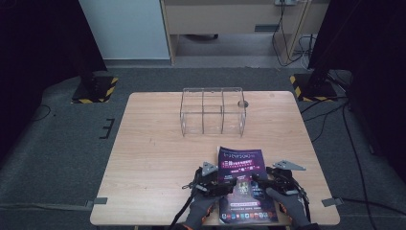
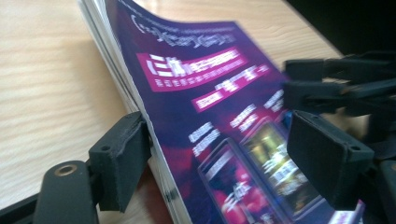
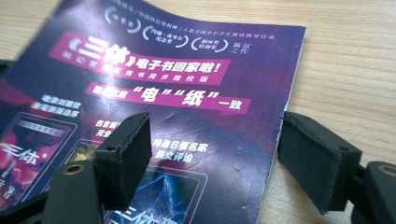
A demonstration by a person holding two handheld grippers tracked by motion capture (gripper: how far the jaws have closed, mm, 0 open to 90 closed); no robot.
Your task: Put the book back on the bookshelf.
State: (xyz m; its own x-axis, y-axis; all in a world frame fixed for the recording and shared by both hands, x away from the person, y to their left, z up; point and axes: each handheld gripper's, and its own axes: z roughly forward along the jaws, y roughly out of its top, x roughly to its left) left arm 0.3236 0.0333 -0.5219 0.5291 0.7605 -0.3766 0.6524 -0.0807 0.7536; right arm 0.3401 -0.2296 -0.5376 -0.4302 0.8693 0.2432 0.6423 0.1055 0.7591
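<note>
Magazine (image 1: 245, 184) lies flat near the front edge of the table (image 1: 153, 158), its long axis running away from the person toward the clear plastic organizer (image 1: 212, 111) that stands well apart at the far side. The left gripper (image 1: 216, 186) straddles its left long edge with jaws spread, one outside the spine and one over the purple cover, neither pressing, while the right gripper (image 1: 262, 182) straddles the right long edge the same way, also spread. Both sit level with the magazine's lower half, so a lift would likely need each to close sideways on its own edge.
</note>
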